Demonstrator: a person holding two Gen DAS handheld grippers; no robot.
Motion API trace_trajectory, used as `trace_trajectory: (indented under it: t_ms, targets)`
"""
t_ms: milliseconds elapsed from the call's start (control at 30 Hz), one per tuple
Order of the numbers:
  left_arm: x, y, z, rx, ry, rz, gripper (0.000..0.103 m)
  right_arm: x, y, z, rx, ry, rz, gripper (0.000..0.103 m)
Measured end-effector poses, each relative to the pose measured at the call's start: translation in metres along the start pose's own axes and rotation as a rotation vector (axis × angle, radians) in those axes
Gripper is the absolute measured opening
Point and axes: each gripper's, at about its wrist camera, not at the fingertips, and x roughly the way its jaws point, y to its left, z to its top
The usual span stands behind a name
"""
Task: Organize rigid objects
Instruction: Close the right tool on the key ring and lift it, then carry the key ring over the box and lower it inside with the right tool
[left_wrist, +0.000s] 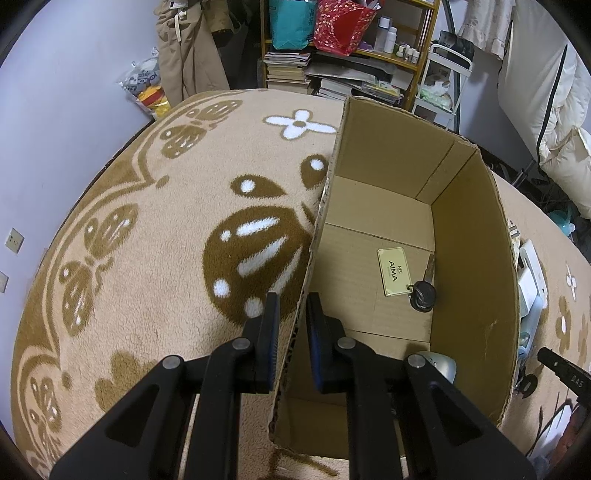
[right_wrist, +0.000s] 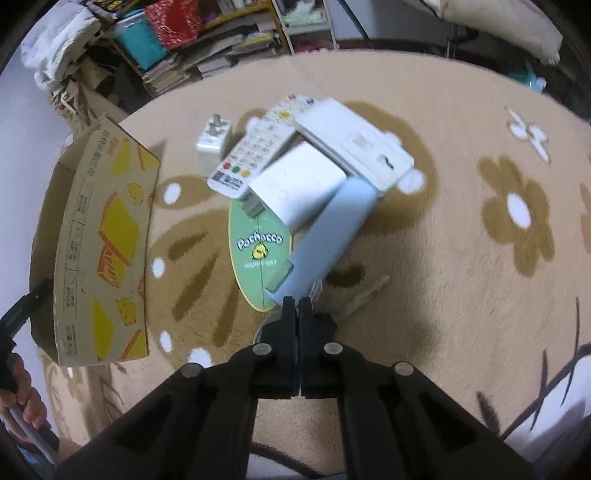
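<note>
A cardboard box (left_wrist: 476, 258) stands open on the rug. My left gripper (left_wrist: 293, 314) straddles its left wall, shut on the cardboard edge. On the box floor lie a gold AIMA tag with a key (left_wrist: 393, 271) and, near the front, a silver object (left_wrist: 441, 365). In the right wrist view a pile lies on the rug: a white remote (right_wrist: 255, 151), a white plug adapter (right_wrist: 212, 146), a flat white box (right_wrist: 354, 144), a white block (right_wrist: 299, 181), a light-blue case (right_wrist: 332, 229) and a green oval Pochacco item (right_wrist: 255, 251). My right gripper (right_wrist: 297, 302) is shut just above the case's near end, with nothing seen between its pads.
A wooden clothespin (right_wrist: 364, 295) lies right of the pile. The box's printed outer wall (right_wrist: 99, 240) is left of the pile, with a hand (right_wrist: 22, 398) below it. Shelves with books and bags (left_wrist: 332, 55) stand beyond the round rug (left_wrist: 147, 221).
</note>
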Motion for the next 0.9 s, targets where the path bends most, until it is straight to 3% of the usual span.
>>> trace_trajectory:
  t_ms: [667,900]
  targets:
    - [-0.002,0.006,0.001,-0.016,0.005,-0.015,0.013,-0.071,0.049,0.022,-0.124,-0.19,-0.023,0.003]
    - [-0.003,0.008,0.0,-0.016,0.006,-0.015,0.013,-0.104,0.076,0.041,-0.141,-0.267,0.029,0.003]
